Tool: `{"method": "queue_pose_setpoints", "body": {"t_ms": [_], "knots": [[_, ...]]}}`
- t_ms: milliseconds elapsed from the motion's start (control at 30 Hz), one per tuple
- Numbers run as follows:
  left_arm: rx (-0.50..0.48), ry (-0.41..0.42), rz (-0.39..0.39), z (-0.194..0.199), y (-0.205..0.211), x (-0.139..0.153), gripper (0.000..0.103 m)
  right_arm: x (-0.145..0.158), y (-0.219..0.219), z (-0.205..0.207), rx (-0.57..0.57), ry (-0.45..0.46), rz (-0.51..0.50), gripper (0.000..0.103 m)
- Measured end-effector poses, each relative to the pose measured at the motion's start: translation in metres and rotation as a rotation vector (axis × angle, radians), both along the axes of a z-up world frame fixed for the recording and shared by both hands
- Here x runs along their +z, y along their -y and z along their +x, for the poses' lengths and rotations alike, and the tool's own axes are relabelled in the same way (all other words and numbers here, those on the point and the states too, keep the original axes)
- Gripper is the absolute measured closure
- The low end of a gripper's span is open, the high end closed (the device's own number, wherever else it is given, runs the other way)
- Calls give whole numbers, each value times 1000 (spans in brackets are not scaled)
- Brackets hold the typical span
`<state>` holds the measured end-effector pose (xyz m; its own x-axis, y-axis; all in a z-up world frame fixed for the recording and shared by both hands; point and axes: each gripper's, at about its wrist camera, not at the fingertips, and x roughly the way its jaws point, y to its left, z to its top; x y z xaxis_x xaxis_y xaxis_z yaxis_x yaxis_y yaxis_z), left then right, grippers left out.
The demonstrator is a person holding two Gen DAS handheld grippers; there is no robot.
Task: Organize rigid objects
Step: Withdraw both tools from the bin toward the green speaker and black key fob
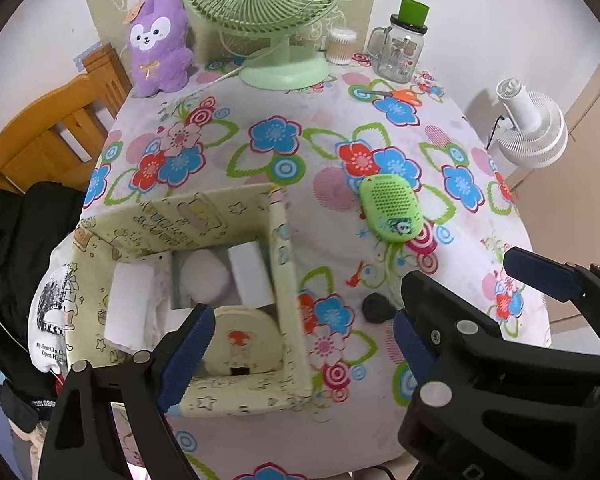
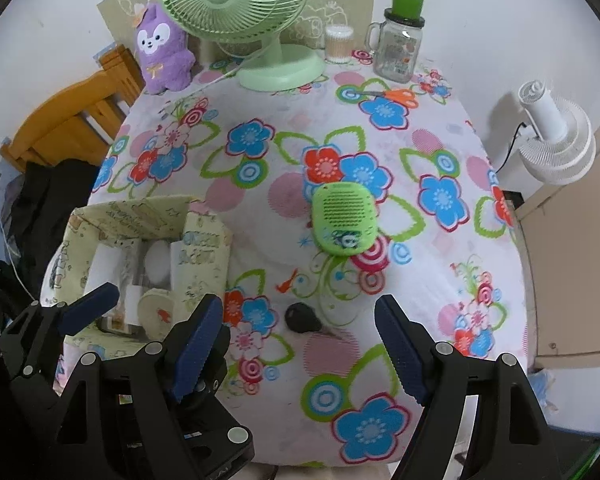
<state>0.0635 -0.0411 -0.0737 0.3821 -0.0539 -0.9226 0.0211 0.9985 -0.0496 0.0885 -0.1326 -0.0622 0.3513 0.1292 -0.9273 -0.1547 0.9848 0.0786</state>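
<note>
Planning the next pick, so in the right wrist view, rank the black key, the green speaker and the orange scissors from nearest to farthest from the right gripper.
1. black key, just ahead of the right gripper, between its fingers.
2. green speaker, mid-table, slightly right.
3. orange scissors, far side, near the glass jar.

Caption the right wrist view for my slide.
Open right tool above black key, green speaker beyond, box left.
</note>
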Motion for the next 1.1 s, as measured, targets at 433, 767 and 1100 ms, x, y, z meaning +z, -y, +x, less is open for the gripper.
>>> {"method": "queue_pose_setpoints", "body": {"t_ms": [433,767,1100], "knots": [[36,19,-30,7,34,5,11,6,36,12,66,36,0,22],[61,21,-69,8,58,-4,11,-3,62,16,139,56,37,22],[92,0,-85,4,87,-28,11,-28,90,19,199,57,27,22]]}}
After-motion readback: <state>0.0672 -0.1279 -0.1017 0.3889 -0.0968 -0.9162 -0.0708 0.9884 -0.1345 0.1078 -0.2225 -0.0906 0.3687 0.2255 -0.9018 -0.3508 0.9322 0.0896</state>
